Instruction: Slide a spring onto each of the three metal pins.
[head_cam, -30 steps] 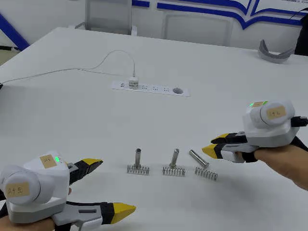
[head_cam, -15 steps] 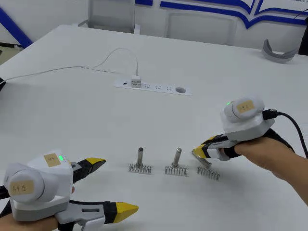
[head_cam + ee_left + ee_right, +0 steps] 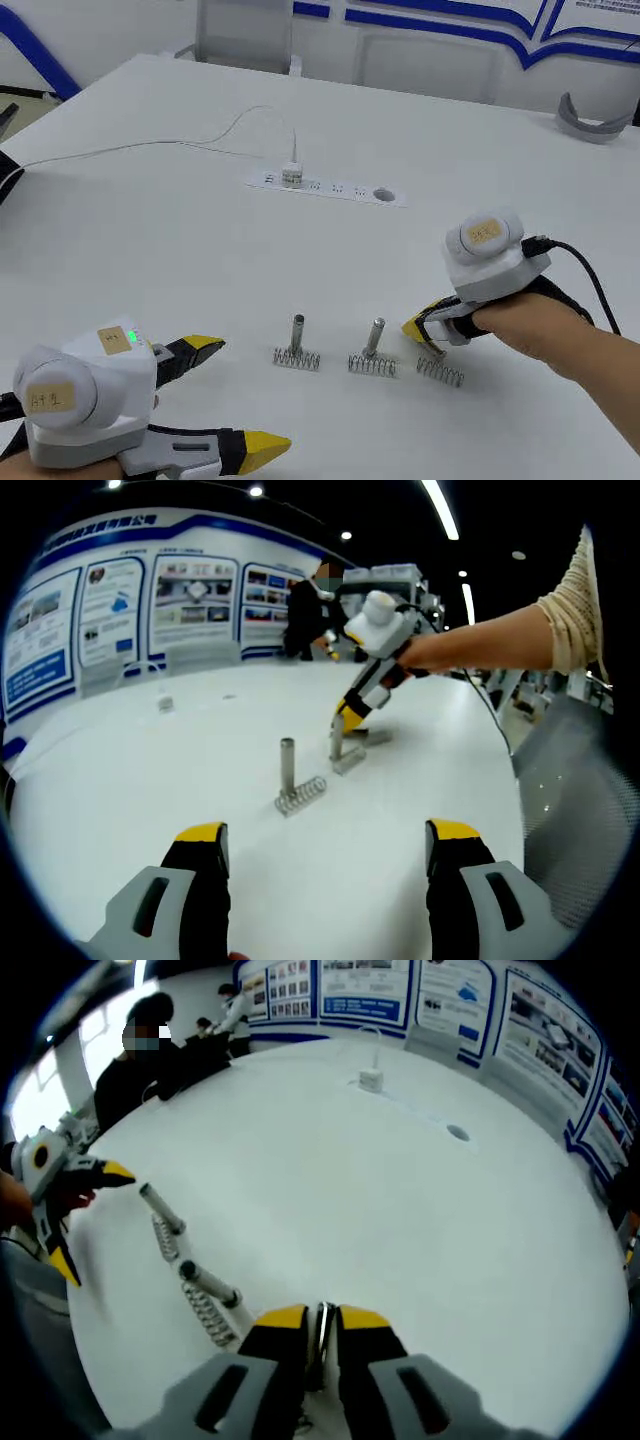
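Two metal pins stand upright on the white table: the left pin and the middle pin. A spring lies at the foot of each, the left spring and the middle spring. A third spring lies further right. My right gripper is down at the table above that spring, shut on the third pin, which shows as a thin metal sliver between its jaws. My left gripper stands open at the near left, holding nothing.
A white power strip with a plugged charger and cable lies mid-table. A grey curved band rests at the far right. A chair stands behind the table. A person sits at the table's side.
My right gripper has come down and to the left onto the lying third pin and its jaws have shut on it. The left gripper has stayed open in place.
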The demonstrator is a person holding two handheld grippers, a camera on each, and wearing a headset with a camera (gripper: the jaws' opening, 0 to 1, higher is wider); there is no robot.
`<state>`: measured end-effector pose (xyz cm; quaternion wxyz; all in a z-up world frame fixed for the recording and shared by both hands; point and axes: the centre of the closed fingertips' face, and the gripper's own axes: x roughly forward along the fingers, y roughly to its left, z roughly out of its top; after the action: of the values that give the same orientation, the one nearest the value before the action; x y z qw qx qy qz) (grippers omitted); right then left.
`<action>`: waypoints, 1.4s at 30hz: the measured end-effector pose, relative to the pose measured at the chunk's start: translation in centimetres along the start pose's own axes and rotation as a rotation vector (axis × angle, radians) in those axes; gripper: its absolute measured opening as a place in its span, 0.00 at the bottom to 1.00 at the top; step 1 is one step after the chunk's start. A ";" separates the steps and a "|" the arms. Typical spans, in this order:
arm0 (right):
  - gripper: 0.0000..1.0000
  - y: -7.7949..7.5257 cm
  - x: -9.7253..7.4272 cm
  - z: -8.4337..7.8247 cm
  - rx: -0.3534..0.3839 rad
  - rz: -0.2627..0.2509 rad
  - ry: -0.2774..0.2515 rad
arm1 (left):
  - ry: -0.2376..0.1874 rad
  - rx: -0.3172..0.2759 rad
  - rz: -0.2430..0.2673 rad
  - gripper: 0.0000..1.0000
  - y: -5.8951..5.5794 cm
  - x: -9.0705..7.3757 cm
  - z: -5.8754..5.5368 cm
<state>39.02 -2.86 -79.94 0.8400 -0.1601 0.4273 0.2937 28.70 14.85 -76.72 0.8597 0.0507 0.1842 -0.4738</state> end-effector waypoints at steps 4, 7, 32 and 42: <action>0.11 0.0 0.2 -0.1 0.006 0.003 0.014 | -0.001 -0.003 0.001 0.82 0.0 0.0 0.0; 0.11 0.0 0.2 0.0 0.008 0.005 0.019 | -0.003 -0.007 0.003 0.82 0.0 -0.1 0.0; 0.09 0.4 0.6 -0.4 -0.060 0.001 0.098 | -0.006 -0.010 0.011 0.81 0.3 -0.3 0.0; 0.09 0.0 0.5 -0.5 -0.011 -0.014 0.058 | -0.003 0.001 0.009 0.80 0.2 -0.2 0.3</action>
<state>38.91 -2.90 -80.61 0.8285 -0.1762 0.4484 0.2855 28.89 15.06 -76.43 0.8620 0.0511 0.1822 -0.4702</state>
